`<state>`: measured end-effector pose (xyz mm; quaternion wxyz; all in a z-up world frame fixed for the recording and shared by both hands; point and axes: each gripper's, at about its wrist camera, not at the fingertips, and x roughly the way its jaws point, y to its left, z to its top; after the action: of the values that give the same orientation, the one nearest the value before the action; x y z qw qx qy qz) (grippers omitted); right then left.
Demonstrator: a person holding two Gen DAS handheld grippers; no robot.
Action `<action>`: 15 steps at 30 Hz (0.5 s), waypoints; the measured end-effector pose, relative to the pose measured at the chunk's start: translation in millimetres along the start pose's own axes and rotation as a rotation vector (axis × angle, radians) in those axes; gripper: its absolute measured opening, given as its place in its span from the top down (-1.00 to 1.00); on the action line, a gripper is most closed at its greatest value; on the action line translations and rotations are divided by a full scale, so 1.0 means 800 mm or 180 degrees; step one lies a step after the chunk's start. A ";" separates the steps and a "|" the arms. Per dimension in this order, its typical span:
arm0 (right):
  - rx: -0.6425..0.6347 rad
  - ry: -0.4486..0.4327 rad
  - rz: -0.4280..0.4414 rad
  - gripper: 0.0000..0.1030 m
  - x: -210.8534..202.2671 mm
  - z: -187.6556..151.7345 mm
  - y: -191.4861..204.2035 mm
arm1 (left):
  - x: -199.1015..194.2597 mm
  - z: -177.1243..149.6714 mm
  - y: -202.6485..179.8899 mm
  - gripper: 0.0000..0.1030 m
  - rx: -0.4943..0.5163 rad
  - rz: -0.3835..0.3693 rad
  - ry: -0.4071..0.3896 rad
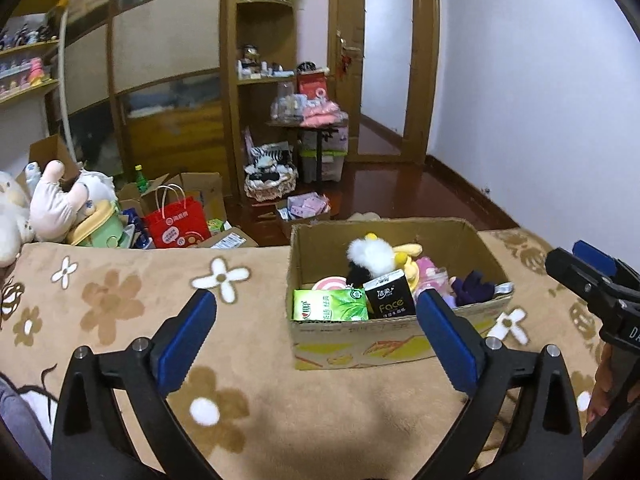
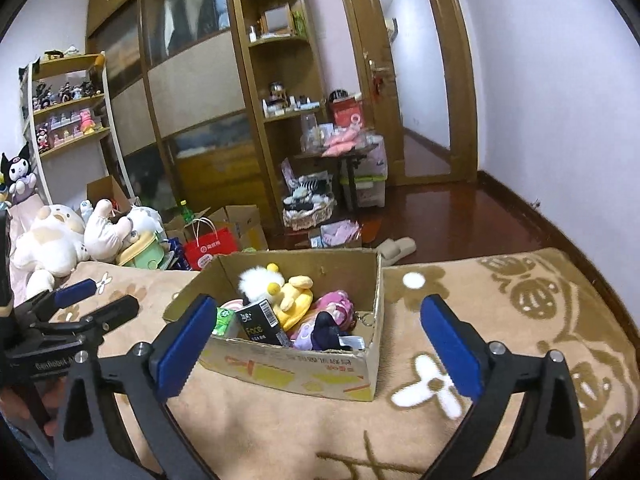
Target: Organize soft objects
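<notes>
A cardboard box (image 1: 400, 340) (image 2: 304, 368) stands on the tan flowered blanket (image 1: 120, 320) (image 2: 520, 312). It holds a white fluffy toy (image 1: 370, 254) (image 2: 256, 280), a yellow plush (image 2: 296, 300), a pink plush (image 2: 338, 306), a dark purple soft item (image 1: 474, 286) (image 2: 326, 330), a green tissue pack (image 1: 330, 305) and a black tissue pack (image 1: 390, 298) (image 2: 260, 322). My left gripper (image 1: 316, 312) is open and empty in front of the box. My right gripper (image 2: 320, 320) is open and empty, just short of the box.
Large plush toys (image 1: 52, 208) (image 2: 52, 244) lie at the blanket's left end. A red paper bag (image 1: 176, 226) (image 2: 210, 250), cartons and a wicker basket (image 2: 308, 210) stand on the dark floor beyond. A slipper (image 2: 396, 249) lies behind the box.
</notes>
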<state>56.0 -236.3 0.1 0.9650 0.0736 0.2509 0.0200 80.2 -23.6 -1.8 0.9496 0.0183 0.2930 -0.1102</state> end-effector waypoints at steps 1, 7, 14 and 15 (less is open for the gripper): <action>-0.0032 -0.0041 -0.0022 -1.00 -0.012 0.001 0.002 | -0.006 0.001 0.000 -0.93 -0.0007 0.0017 -0.0023; -0.0071 -0.0254 -0.0048 -1.00 -0.066 0.004 0.011 | -0.064 -0.004 0.012 -0.93 0.0018 0.0140 -0.0148; -0.0104 -0.0393 -0.0025 -1.00 -0.118 -0.001 0.021 | -0.126 -0.016 0.034 -0.93 -0.0072 0.0207 -0.0299; -0.0094 -0.0401 -0.0024 -1.00 -0.122 -0.002 0.021 | -0.132 -0.019 0.035 -0.93 -0.0070 0.0220 -0.0317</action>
<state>-29.7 -226.9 48.1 0.9799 0.0594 0.1896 0.0154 -7.0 26.3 44.3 0.9663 0.0124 0.2459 -0.0749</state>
